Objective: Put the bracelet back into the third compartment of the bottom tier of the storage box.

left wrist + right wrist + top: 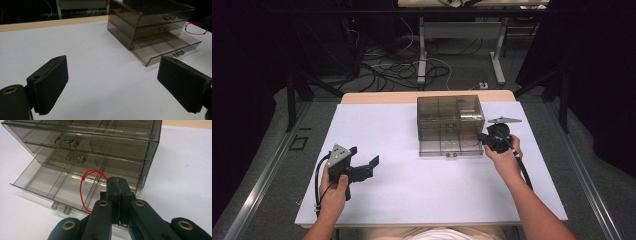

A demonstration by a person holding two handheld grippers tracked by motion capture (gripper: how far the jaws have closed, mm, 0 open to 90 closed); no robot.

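Right claw (pixel 117 185) pinching red loop (pixel 83 192) over open drawer (pixel 50 183).

White-topped table (pixel 412 190) with a wooden far edge. Directly on it sits a smoky clear drawer cabinet (pixel 450 111), toward the far right, its bottom drawer (pixel 166 47) pulled out over the tabletop.

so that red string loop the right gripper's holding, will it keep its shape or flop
The red string loop looks thin and knotted, so probably floppy and very light. It arcs from the shut right gripper over the open bottom drawer, so it may snag on a divider.
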